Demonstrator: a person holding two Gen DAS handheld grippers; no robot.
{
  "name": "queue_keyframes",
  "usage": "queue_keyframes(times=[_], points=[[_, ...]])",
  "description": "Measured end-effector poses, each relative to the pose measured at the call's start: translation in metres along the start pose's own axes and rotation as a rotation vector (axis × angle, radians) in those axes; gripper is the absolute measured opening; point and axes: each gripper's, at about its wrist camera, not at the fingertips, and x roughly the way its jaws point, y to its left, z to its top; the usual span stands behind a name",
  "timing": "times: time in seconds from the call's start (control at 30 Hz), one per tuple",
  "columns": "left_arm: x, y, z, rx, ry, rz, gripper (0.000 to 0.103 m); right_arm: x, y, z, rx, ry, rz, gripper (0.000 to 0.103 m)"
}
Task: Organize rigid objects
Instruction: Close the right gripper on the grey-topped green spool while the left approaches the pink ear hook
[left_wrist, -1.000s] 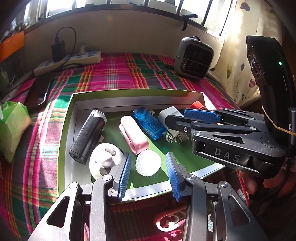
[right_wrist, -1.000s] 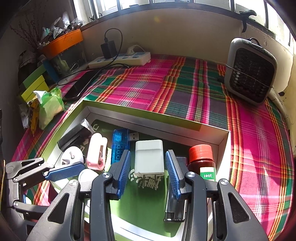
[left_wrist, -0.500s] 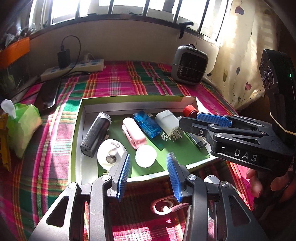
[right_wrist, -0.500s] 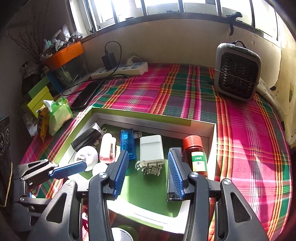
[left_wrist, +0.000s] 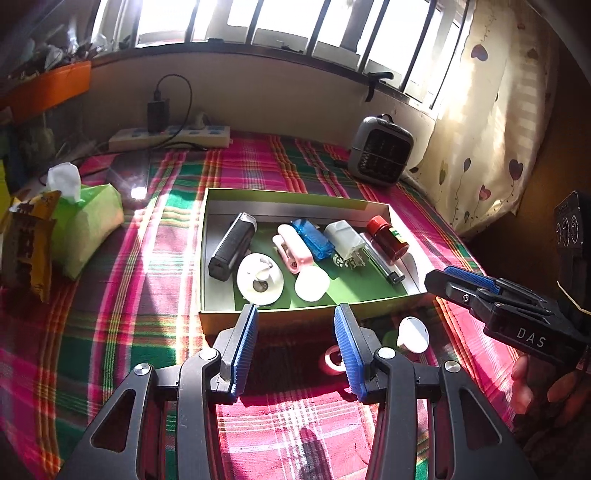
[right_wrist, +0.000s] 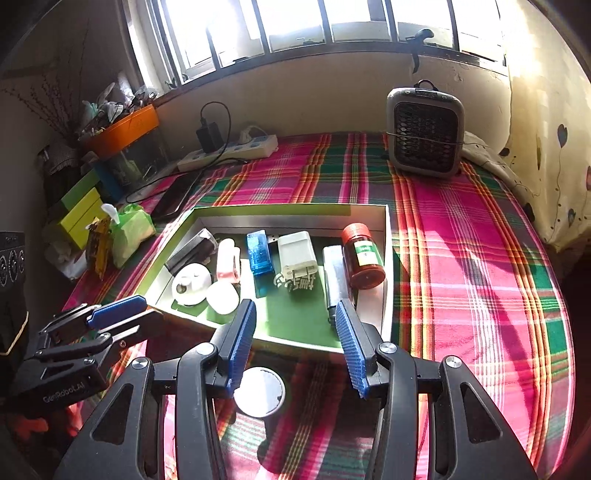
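Plaid cloth covers the whole surface, pink/green/red. Green shallow box sits mid-cloth, near the gripper tips in both views. Grey mini fan stands far right by the wall; power strip far left under the window, green tissue pack left of the box.

Inside the box, left to right: black cylinder device angled along the left wall, white round disc holder near it, pink clip-like piece, blue translucent USB tester, white plug adapter, black lighter, red-capped brown bottle on its side at the right wall. Small white round puck lies near the front wall.

Outside, on the cloth just in front of the box: white round cap and pink tape roll.

Left gripper: released, nothing between the pads, jaws have just been opening. Right gripper: also released and empty, having just opened further; hovers over the near box wall.
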Motion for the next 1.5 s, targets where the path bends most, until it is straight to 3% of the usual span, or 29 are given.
queue_keyframes(times=[0.1,0.17,0.47,0.9,1.0,1.07,1.5], points=[[-0.008,0.006,-0.006,-0.011,-0.007,-0.013,0.042,-0.009,0.001,-0.011,0.031,-0.013,-0.005,0.049],[-0.012,0.011,-0.011,-0.017,-0.004,-0.017,0.042,-0.008,0.003,-0.019,0.039,0.005,-0.015,0.058],[-0.019,0.033,-0.029,-0.046,0.017,-0.016,0.042,0.009,0.016,-0.041,0.053,0.060,-0.043,0.058],[-0.014,0.036,-0.035,-0.036,0.053,-0.033,0.042,0.023,0.020,-0.047,0.053,0.060,-0.080,0.058],[-0.009,0.030,-0.033,-0.023,0.066,-0.044,0.042,0.018,0.017,-0.048,0.066,0.036,-0.084,0.049],[-0.004,0.027,-0.032,-0.015,0.079,-0.058,0.042,0.016,0.014,-0.049,0.073,0.030,-0.075,0.035],[0.029,-0.001,-0.017,0.073,0.135,-0.132,0.043,0.001,-0.001,-0.057,0.116,0.006,-0.080,0.035]])
